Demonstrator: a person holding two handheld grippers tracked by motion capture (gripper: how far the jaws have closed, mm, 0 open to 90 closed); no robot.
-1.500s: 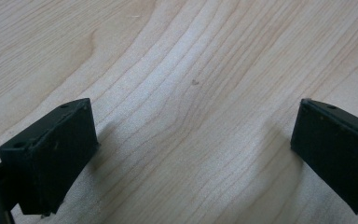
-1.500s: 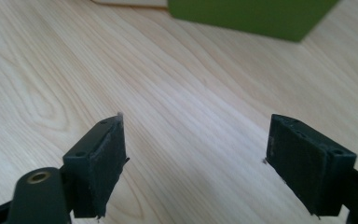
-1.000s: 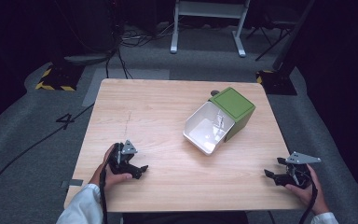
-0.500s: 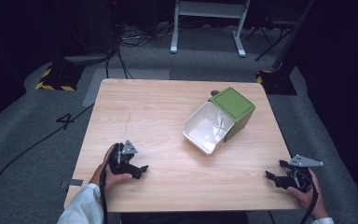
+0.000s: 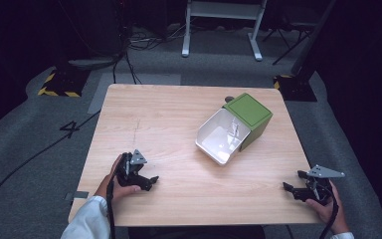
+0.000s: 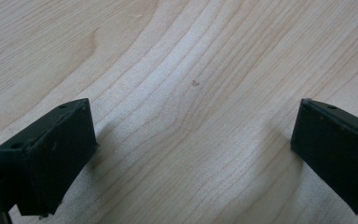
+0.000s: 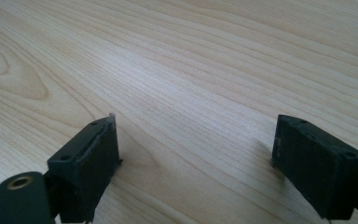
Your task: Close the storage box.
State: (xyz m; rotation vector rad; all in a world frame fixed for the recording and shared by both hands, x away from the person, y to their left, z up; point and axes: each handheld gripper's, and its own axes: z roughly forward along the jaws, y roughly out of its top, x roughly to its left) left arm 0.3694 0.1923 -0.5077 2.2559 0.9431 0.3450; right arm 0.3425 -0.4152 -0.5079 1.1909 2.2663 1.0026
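Both hand-held grippers, left (image 5: 149, 180) and right (image 5: 292, 188), rest wide open, empty, on the wooden table (image 5: 179, 124).

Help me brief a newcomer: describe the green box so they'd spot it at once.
Start at the wooden table and look to its far right part. There the green box lies tipped on its side, its white inside facing the near edge. It is the lone coloured thing on the wood, well apart from both black hand-held grippers.

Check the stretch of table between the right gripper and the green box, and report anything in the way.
Nothing visible: bare wooden table lies between the open right gripper and the green box, which lies tipped over, its white interior facing the near edge.
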